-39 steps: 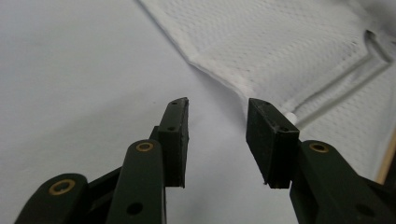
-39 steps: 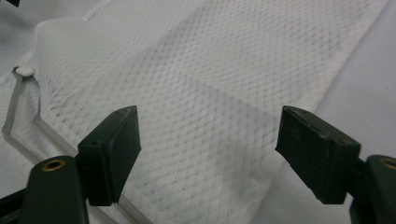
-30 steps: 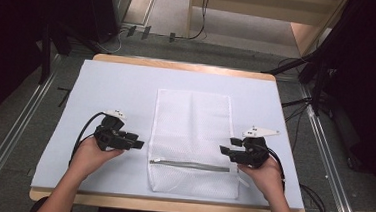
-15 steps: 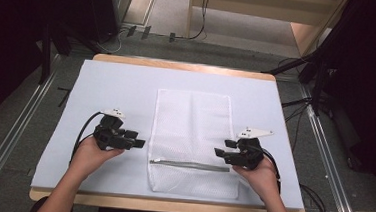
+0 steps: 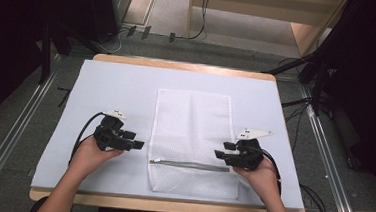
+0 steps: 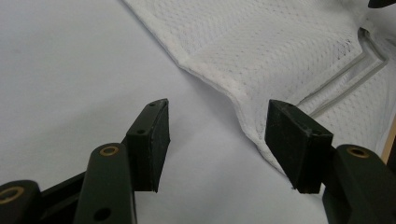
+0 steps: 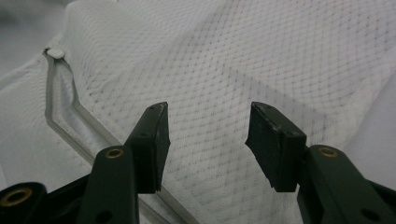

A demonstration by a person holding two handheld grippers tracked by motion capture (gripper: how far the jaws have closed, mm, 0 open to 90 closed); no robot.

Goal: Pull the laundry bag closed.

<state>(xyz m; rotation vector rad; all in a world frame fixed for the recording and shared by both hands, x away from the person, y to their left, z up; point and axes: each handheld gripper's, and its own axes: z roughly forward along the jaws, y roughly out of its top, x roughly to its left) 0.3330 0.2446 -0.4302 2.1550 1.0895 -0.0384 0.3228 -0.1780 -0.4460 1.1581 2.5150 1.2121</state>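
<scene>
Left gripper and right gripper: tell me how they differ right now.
The left gripper sits beside the mesh bag, its jaws over the blue mat at the bag's edge; the right gripper reaches over the bag itself, near the zipper. The left gripper's jaws have just been opening, with nothing between them; the right gripper's have just been closing, not yet pinching the mesh. Both are open.
</scene>
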